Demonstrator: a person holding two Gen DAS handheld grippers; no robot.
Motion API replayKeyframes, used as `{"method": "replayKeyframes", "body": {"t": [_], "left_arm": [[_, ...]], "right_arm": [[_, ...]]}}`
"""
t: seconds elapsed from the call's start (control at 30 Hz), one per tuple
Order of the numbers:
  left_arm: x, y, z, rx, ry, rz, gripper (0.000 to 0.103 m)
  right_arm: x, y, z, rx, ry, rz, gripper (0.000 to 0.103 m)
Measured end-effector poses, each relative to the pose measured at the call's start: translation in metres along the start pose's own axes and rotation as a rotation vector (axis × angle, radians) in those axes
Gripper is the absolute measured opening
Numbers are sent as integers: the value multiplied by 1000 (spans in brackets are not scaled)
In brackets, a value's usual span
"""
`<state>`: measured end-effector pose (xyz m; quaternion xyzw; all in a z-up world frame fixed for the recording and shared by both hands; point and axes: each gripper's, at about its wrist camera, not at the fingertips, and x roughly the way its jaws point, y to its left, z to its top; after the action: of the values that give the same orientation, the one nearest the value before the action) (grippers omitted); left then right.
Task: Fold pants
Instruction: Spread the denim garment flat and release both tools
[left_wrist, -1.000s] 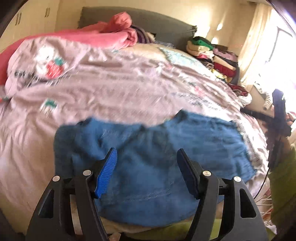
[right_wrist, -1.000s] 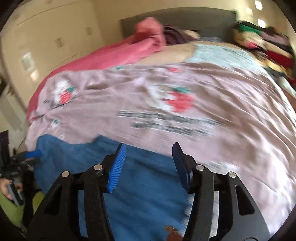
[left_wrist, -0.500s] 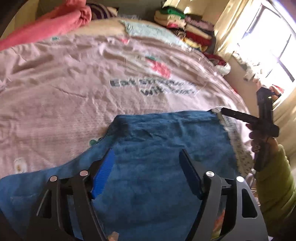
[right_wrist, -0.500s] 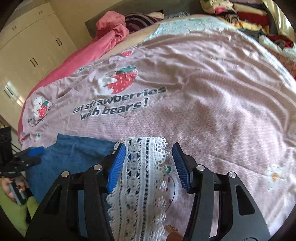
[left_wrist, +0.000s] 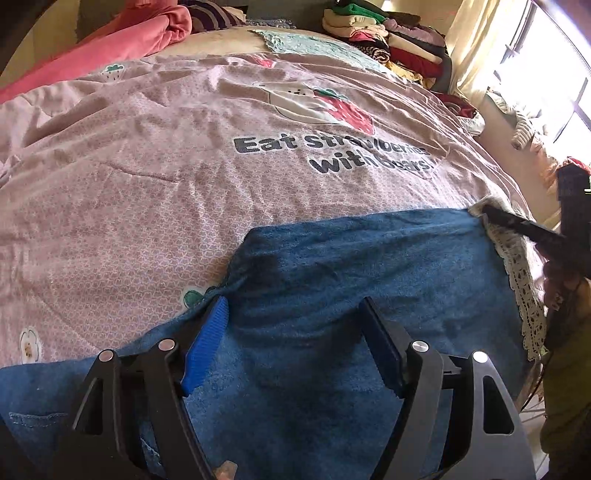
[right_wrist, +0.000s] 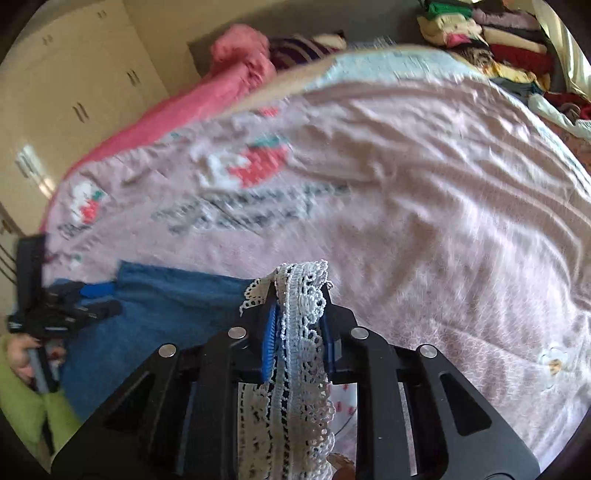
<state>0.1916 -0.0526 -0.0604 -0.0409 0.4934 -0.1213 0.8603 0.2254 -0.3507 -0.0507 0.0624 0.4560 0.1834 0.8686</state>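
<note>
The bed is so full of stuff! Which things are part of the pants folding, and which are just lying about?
Part of the job:
- blue denim pants with white lace hem trim
- right claw, shut on the lace hem
- left claw, open over the denim

Just lying about:
- pink strawberry-bear bedspread
- crumpled pink blanket
- stack of folded clothes

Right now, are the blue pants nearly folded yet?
Only starting. Done: the blue pants lie spread on the bed cover. In hand: the right gripper pinches the lace hem; the left gripper hangs open above them. Left: every fold.
</note>
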Motion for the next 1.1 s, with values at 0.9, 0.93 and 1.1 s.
{"method": "replayKeyframes", "body": {"t": [0.9,0.93,1.1], "left_arm": [[-68,5,-82,8,-58,144,87],[-66,8,-85,3,-44,170,87],[-61,25,-94,-43,-15,146,87]], "right_arm": [[-62,121,-85,-269,-44,-61,60],[-56,132,-88,-294,-36,-56,60],[-26,152,-97,-345,20,-88,62]]}}
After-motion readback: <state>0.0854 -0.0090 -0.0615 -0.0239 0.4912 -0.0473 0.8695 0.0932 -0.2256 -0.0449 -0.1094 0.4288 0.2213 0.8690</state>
